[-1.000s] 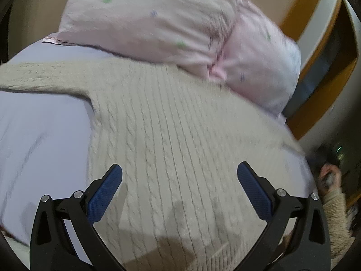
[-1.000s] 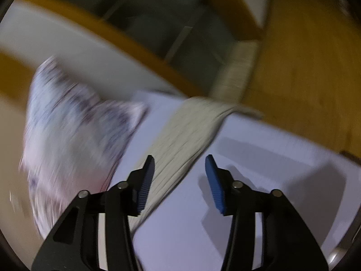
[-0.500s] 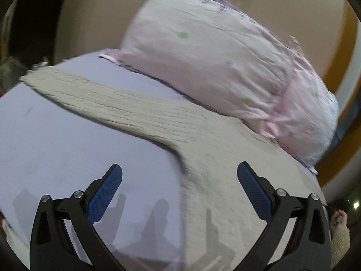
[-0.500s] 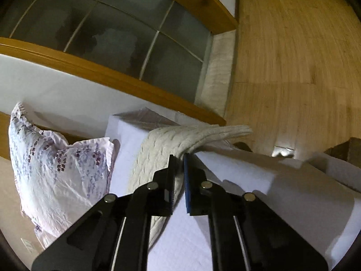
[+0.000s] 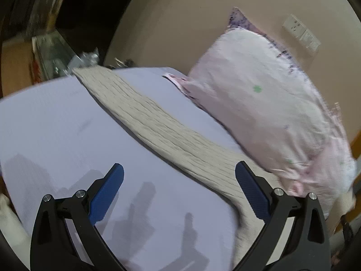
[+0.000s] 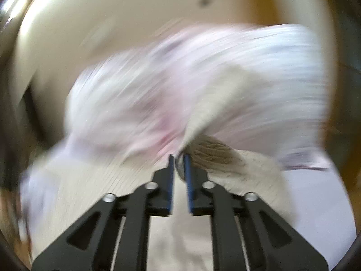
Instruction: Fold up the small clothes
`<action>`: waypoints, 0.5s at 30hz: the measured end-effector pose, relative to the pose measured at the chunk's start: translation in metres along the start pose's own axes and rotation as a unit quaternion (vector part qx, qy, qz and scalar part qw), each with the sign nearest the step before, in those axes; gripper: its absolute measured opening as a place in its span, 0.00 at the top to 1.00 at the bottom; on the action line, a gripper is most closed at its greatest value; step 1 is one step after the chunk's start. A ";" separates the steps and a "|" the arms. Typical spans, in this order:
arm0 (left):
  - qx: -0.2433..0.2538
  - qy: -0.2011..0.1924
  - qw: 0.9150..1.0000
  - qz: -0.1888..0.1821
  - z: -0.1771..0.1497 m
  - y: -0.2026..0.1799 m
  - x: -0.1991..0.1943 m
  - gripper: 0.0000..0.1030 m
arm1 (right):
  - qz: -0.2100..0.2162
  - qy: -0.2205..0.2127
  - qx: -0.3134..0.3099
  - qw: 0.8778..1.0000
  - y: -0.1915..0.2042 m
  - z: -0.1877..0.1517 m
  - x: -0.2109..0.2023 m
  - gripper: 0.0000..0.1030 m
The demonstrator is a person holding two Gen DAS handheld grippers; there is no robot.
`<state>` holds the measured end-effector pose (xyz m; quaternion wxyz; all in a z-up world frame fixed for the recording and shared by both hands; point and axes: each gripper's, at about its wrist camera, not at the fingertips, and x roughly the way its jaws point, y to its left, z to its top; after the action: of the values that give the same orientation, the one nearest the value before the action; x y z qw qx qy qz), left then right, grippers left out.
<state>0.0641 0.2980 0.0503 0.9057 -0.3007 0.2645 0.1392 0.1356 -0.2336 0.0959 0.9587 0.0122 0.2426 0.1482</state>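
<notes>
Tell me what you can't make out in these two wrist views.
- Right wrist view: motion blur smears the pillow and sweater beyond the right hand-held gripper.
- Left wrist view: sweater body cut off behind the left hand-held gripper; wall plate too small.

A bed [image 5: 56,122] in lilac sheeting is lying below a beige wall [image 5: 180,22], a floral pillow [image 5: 259,103] leaning against it.

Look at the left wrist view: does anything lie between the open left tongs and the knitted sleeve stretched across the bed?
Nothing visible does. The left tongs hang open over bare bed sheet, and the cream knitted sleeve lies uncovered just ahead. The pillow sits beyond it.
</notes>
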 end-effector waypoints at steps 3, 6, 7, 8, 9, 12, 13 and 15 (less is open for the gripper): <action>0.021 0.021 1.000 0.009 0.010 0.002 0.013 0.01 | 0.055 0.102 -0.097 0.988 0.080 -0.041 0.050 0.63; -0.014 0.041 0.999 -0.001 0.022 0.019 0.026 0.01 | 0.036 0.077 -0.096 0.992 0.080 -0.048 0.036 0.39; -0.033 0.048 0.998 -0.004 0.026 0.025 0.031 0.02 | 0.028 0.066 -0.082 0.994 0.070 -0.046 0.030 0.30; -0.068 0.059 0.996 -0.009 0.032 0.036 0.039 0.05 | 0.021 0.057 -0.068 0.996 0.063 -0.040 0.028 0.28; -0.090 0.065 0.994 -0.014 0.037 0.045 0.044 0.22 | 0.011 0.050 -0.053 0.997 0.051 -0.038 0.019 0.27; -0.163 0.082 0.983 -0.020 0.048 0.071 0.064 0.41 | -0.028 0.041 -0.025 0.998 0.021 -0.034 0.003 0.23; -0.177 0.082 0.981 -0.014 0.051 0.076 0.068 0.42 | -0.042 0.042 -0.014 0.998 0.010 -0.035 0.000 0.23; -0.199 0.075 0.977 -0.003 0.058 0.087 0.074 0.45 | -0.055 0.047 0.002 0.997 -0.006 -0.039 -0.004 0.23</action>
<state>0.1120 0.4087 0.0077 0.8056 -0.4852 0.2980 0.1637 0.1155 -0.2425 0.0624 0.9530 -0.0060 0.2876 0.0948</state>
